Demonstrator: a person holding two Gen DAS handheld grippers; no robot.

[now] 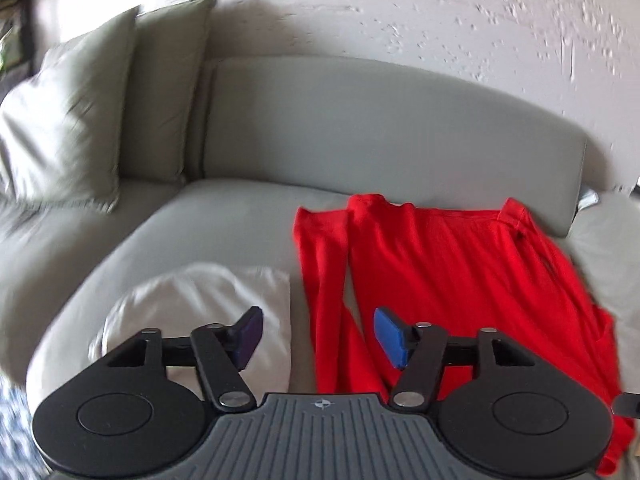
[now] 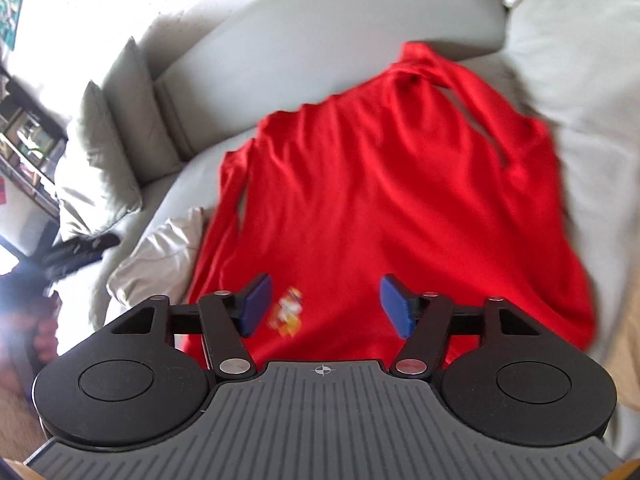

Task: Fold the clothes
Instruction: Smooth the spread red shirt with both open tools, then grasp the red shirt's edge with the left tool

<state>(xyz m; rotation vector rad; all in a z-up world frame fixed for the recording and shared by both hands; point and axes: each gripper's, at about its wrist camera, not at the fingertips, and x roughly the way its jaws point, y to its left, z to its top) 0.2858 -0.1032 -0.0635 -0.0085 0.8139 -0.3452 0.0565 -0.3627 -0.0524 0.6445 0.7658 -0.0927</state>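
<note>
A bright red long-sleeved shirt (image 2: 392, 200) is lying spread across the seat of a pale grey fabric sofa (image 1: 360, 128), beside a folded white cloth (image 1: 200, 300). Both the left gripper (image 1: 318, 336) and right gripper (image 2: 325, 306) are hovering above it, fingers apart, holding nothing.

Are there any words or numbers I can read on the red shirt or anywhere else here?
No words or numbers can be read anywhere.
Red shirt: a small yellow, white and orange print, too blurred to tell if it has letters.
Left gripper and right gripper: each base carries only a small crosshair sign, no text.
Wall picture: too blurred to read.
</note>
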